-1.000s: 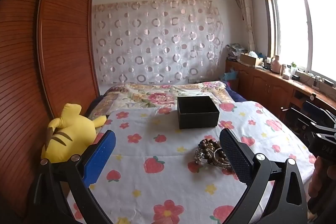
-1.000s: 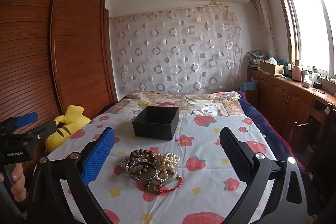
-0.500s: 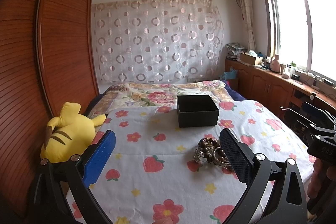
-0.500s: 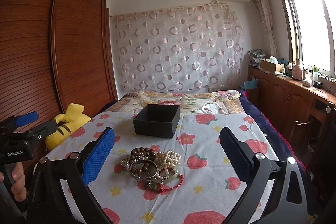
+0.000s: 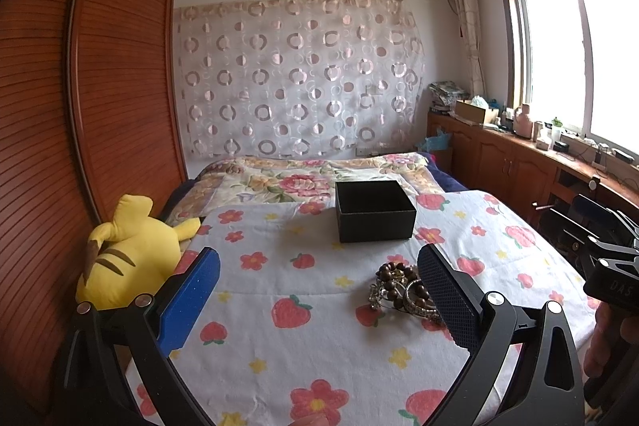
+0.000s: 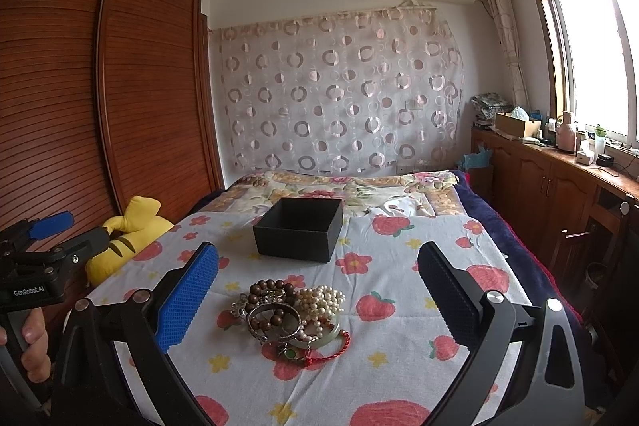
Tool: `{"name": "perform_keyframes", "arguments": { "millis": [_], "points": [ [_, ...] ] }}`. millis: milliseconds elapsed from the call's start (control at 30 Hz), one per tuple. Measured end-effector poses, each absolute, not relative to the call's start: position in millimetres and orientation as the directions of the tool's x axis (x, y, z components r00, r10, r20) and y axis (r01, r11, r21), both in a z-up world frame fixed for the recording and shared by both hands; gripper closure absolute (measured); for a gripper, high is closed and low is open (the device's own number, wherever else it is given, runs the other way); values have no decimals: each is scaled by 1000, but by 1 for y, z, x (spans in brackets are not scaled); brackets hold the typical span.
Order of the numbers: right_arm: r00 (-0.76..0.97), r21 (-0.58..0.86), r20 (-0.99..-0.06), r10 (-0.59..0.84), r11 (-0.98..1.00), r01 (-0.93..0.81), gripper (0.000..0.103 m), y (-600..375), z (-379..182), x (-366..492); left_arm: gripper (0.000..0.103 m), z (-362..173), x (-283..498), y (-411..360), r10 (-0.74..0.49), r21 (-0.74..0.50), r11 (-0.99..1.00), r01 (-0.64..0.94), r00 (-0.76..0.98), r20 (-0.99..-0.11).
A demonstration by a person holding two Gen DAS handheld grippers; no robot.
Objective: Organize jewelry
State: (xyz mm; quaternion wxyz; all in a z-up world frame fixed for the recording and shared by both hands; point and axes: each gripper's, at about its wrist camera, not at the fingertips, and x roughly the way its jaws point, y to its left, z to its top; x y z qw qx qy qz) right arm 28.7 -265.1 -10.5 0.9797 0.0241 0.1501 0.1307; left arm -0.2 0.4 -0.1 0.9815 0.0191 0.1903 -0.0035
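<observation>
a tangled heap of wooden-bead, pearl and metal bracelets with a red cord [image 6: 293, 322] lies on the strawberry-print white bedsheet [image 6: 399, 266], just before the open black square box [image 6: 298, 234], likely its destination. the heap shows no clear long axis. the right gripper [image 6: 317, 300] and left gripper [image 5: 319, 300] hover released, jaws wide, holding nothing
</observation>
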Motion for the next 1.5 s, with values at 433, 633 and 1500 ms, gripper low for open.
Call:
{"name": "perform_keyframes", "arguments": {
  "millis": [433, 633, 1500],
  "points": [
    [920, 87, -290, 262, 965, -247, 2, -263, -12, 29, 7, 0, 0, 0, 1, 36, 999, 14, 928, -374],
    [920, 87, -289, 265, 964, -250, 2, -263, -11, 28, 7, -3, -4, -1, 0, 35, 999, 14, 929, -370],
    [919, 87, -292, 265, 964, -251, 2, -256, -15, 27, 7, 11, -4, -9, -5, 31, 999, 18, 928, -372]
  ]
}}
